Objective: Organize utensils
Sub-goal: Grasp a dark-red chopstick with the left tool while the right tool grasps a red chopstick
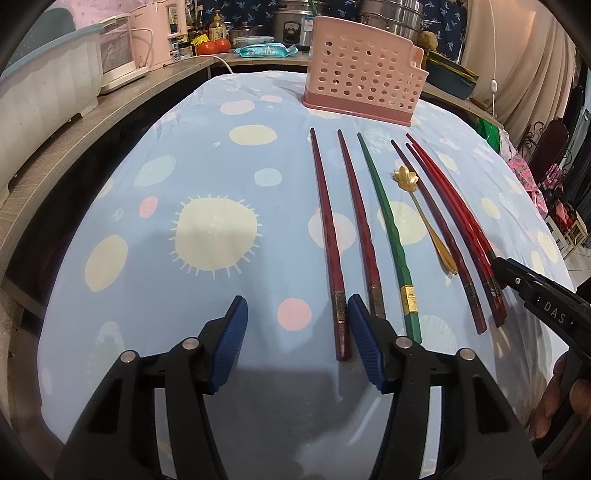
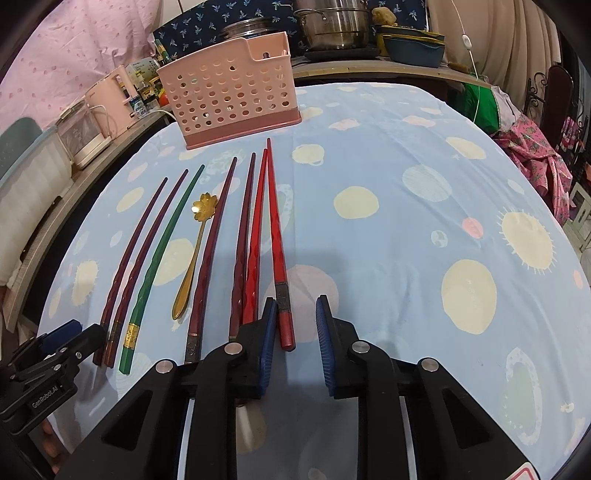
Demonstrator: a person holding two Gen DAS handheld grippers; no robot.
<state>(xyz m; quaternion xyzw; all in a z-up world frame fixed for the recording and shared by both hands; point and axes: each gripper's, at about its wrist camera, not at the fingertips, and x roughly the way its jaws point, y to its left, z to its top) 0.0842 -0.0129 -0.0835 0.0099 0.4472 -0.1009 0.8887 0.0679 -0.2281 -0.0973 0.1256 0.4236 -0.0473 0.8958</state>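
Several chopsticks lie side by side on the blue spotted tablecloth point(image 1: 184, 155): dark red ones point(image 1: 328, 236), a green one point(image 1: 388, 229) and bright red ones point(image 2: 275, 236). A gold flower-headed spoon point(image 1: 424, 218) lies among them; it also shows in the right wrist view point(image 2: 192, 258). The pink perforated utensil basket point(image 1: 364, 81) stands upright at the far end; it also shows in the right wrist view point(image 2: 232, 92). My left gripper point(image 1: 297, 314) is open and empty, its right pad beside the leftmost dark red chopstick's handle. My right gripper point(image 2: 295, 314) is open, its jaws on either side of the rightmost red chopstick's handle end.
A wooden counter point(image 1: 74, 147) runs along the left with pink appliances point(image 1: 151, 33) and a white tub point(image 1: 40, 81). Pots point(image 2: 332, 26), bottles and tomatoes stand behind the table. Clothes and a chair point(image 2: 554, 110) are at the right.
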